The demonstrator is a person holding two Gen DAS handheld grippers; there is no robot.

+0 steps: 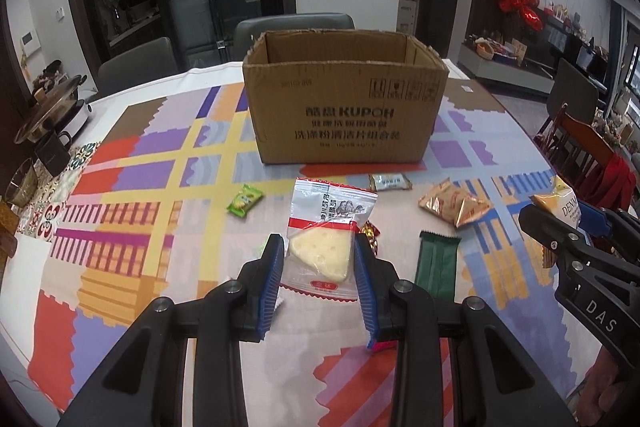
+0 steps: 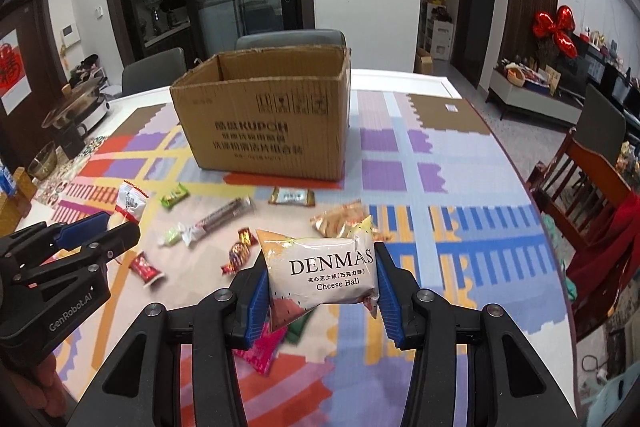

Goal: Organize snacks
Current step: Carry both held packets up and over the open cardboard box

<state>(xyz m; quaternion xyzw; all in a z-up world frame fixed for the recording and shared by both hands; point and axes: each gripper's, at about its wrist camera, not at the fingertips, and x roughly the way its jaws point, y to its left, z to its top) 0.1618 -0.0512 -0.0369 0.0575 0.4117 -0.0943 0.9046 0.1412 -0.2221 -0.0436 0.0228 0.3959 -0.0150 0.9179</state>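
My left gripper (image 1: 318, 247) is shut on a clear packet with a pale cheese wedge (image 1: 324, 247), held above the table. My right gripper (image 2: 320, 267) is shut on a white DENMAS cheese ball bag (image 2: 322, 273), also lifted. An open brown cardboard box (image 1: 344, 111) (image 2: 264, 131) stands upright behind both. Loose snacks lie on the patterned tablecloth (image 1: 132, 203): a green candy (image 1: 245, 200), a gold-wrapped pair (image 1: 454, 205), a dark green bar (image 1: 436, 267), a small silver pack (image 1: 390, 182), a long stick pack (image 2: 224, 217), red candies (image 2: 146, 267).
Grey chairs (image 1: 294, 27) stand behind the box. A pot and a dark mug (image 1: 54, 151) sit at the table's left edge, and a wooden chair (image 2: 580, 183) with red cloth stands at the right. A pink packet (image 2: 262, 351) lies under my right gripper.
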